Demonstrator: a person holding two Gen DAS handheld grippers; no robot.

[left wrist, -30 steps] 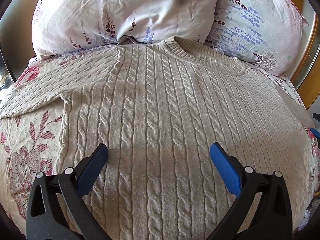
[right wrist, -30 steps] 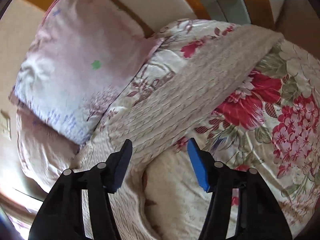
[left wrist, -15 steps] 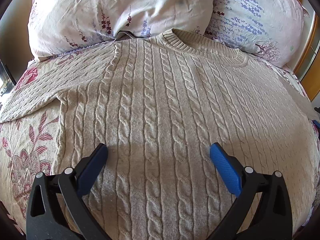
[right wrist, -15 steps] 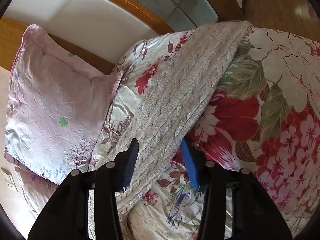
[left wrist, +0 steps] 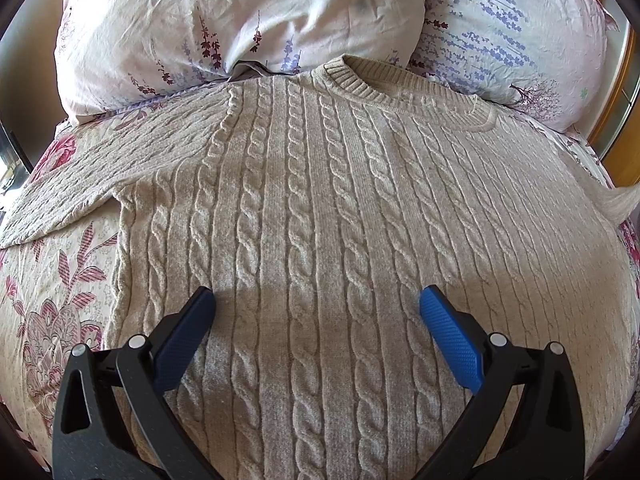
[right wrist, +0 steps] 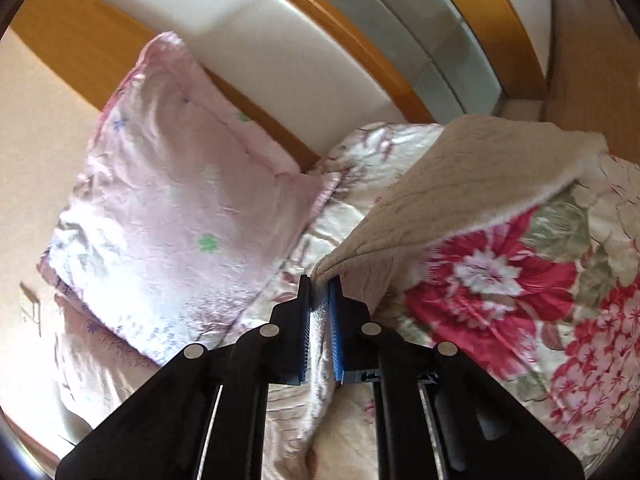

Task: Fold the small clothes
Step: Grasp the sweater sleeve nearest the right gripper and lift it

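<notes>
Left gripper (left wrist: 316, 300): fingers spread wide, nothing between them, hovering over the lower middle of the sweater (left wrist: 320, 208). Same pose as a second ago; only the view has crept a little closer to the collar. The sweater is a beige cable-knit, lying flat and face up on the floral bedspread (left wrist: 52, 280), collar toward the head edge of the bed and butting the two pillows (left wrist: 240, 20). Its left sleeve (left wrist: 92, 184) lies spread out toward the bed's left edge, untouched.

Right side is where the change is. Right gripper (right wrist: 320, 284): a second ago its fingers were apart, straddling the right sleeve (right wrist: 472, 176); half a second ago they were narrowing on it; now they are pressed together, pinching a fold of the sleeve knit between the pads. The sleeve has come up off the bedspread near the bed's right edge, tented from the pinch point, with the cuff end trailing toward the far right corner. In the left wrist view a blurred bit of knit (left wrist: 620, 204) now pokes up at the right edge, not there before, so the sleeve is probably in motion.

Judgement: grasp secured, first fold begun. Next likely step is carrying the sleeve across onto the body. Risk: the thick knit may slip, as the pinch looks shallow.
</notes>
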